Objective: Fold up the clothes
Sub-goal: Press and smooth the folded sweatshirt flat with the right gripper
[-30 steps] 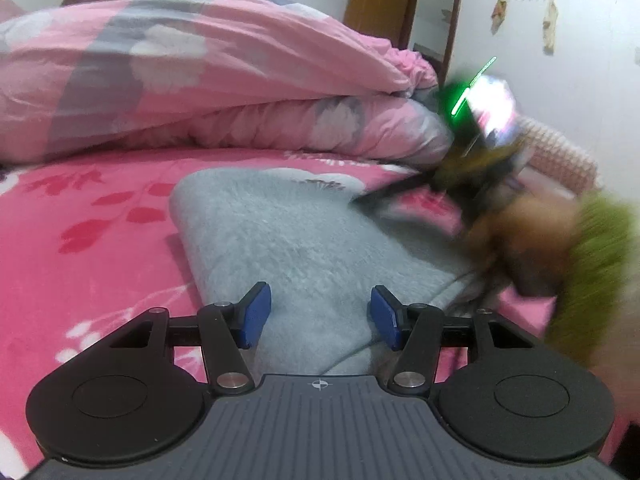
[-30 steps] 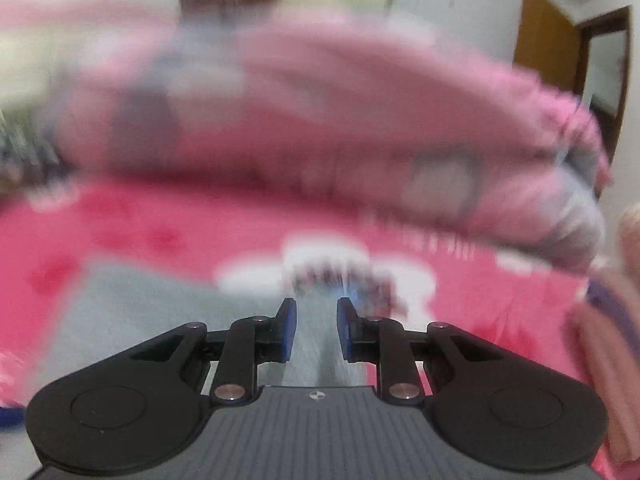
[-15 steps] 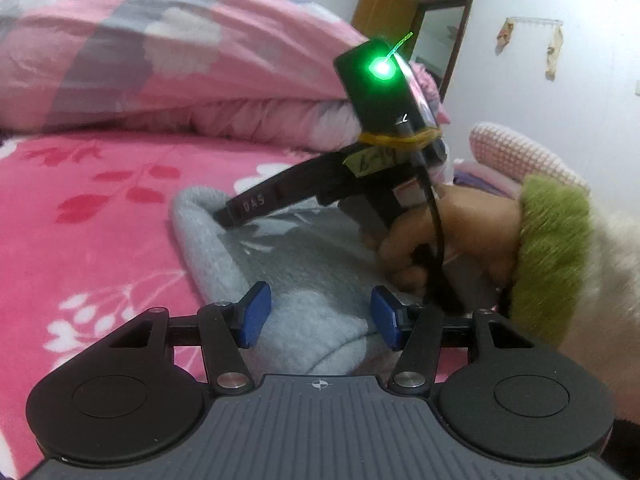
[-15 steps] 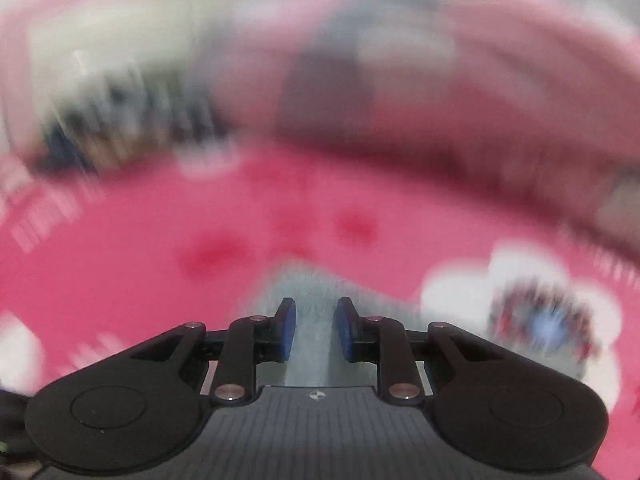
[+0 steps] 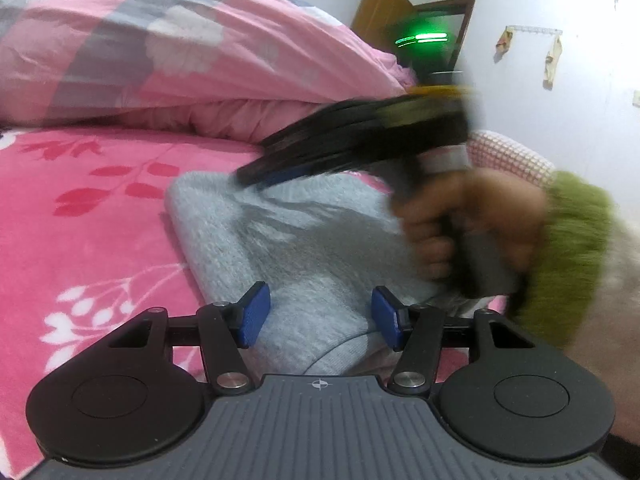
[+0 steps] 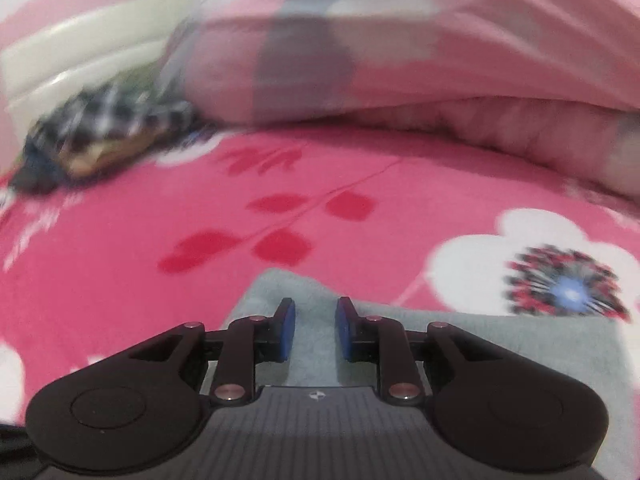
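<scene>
A folded grey fleece garment (image 5: 304, 240) lies on the pink flowered bedspread (image 5: 88, 216). My left gripper (image 5: 320, 316) is open, its blue pads either side of the garment's near edge. My right gripper, seen blurred in the left wrist view (image 5: 256, 174), hovers over the garment's far part, held by a hand in a green cuff. In the right wrist view the right gripper (image 6: 316, 330) is open with a narrow gap, above the garment's far corner (image 6: 316, 292), holding nothing.
A rolled pink and grey duvet (image 5: 168, 52) lies along the back of the bed. A dark checked cloth heap (image 6: 100, 132) sits at the far left. A knitted pink item (image 5: 508, 152) lies to the right, near a white wall and brown door (image 5: 384, 12).
The right gripper has swept across over the garment toward its far left corner and lifted a little. The left gripper has held still, open, at the near edge.
</scene>
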The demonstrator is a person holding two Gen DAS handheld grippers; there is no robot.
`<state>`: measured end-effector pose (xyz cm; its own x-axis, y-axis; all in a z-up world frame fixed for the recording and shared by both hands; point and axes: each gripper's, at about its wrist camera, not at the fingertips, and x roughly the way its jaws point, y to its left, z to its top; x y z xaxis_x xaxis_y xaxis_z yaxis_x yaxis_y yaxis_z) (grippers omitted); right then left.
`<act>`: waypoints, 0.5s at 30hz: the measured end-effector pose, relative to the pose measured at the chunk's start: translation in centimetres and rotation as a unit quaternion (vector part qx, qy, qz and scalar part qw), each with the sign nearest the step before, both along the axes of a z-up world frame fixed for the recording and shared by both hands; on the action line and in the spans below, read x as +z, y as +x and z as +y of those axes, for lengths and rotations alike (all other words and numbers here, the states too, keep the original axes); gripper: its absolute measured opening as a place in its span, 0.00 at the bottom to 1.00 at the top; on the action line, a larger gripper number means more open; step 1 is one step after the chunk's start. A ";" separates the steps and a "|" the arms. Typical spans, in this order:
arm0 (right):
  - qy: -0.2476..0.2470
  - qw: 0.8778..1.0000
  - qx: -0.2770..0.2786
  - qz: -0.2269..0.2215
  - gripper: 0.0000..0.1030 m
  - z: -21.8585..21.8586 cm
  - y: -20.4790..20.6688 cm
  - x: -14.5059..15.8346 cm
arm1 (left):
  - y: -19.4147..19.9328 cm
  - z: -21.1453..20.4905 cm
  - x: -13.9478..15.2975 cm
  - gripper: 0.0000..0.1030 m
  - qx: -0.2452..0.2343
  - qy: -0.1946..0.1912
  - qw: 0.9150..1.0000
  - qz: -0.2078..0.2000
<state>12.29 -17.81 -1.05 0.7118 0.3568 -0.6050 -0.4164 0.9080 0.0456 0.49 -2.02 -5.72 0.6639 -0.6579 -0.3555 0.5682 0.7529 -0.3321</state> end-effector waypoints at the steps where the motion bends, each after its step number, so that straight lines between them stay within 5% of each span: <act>1: 0.006 1.000 -0.011 -0.011 0.24 -0.9 -1.1 0.8 | 0.1 0.1 0.0 0.55 -0.001 -0.004 1.000 0.003; 6: 0.034 0.996 -0.052 -0.068 0.24 -5.1 -8.8 3.1 | 0.0 0.0 0.0 0.55 0.000 0.000 1.000 0.001; 10: -0.025 0.996 -0.066 -0.051 0.29 -6.5 -11.8 -2.5 | -0.3 -0.7 0.4 0.56 0.002 0.025 1.000 -0.008; 15: -0.013 0.991 -0.076 -0.105 0.30 -6.0 -13.6 -1.4 | -0.4 -1.3 0.8 0.58 0.004 0.054 0.998 -0.013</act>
<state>-1.33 -23.85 -2.47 0.8678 0.2220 -0.4446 -0.2720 0.9609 -0.0511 0.09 -3.34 -4.95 0.6786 -0.6114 -0.4071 0.5695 0.7879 -0.2341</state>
